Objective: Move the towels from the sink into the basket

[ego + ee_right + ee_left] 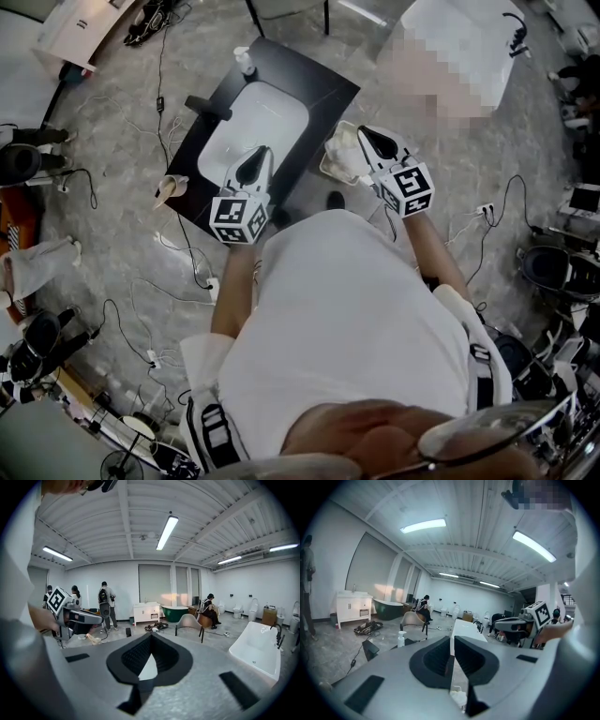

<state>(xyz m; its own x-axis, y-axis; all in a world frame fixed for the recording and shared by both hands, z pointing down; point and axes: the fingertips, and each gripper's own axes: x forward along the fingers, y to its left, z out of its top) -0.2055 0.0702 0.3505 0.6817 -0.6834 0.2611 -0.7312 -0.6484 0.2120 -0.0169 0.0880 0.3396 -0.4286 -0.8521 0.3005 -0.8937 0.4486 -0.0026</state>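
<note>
**Item: towels** (339, 155). Pale, crumpled heap lying in the basket (325, 171), just right of the bench (314, 80).

**Handling:** I judge them soft, light, limp and unbreakable. I would pinch a raised fold at the top.

**Axis:** Bunched; I can read no clear long line or heading.

**Sink** (274, 112): The bowl looks bare where I can see it.

**Left tongs** (452, 641): A narrow slot with nothing in it, above the sink's near edge.

**Right tongs** (150, 637): Closed tip to tip and empty, over the basket.
</note>
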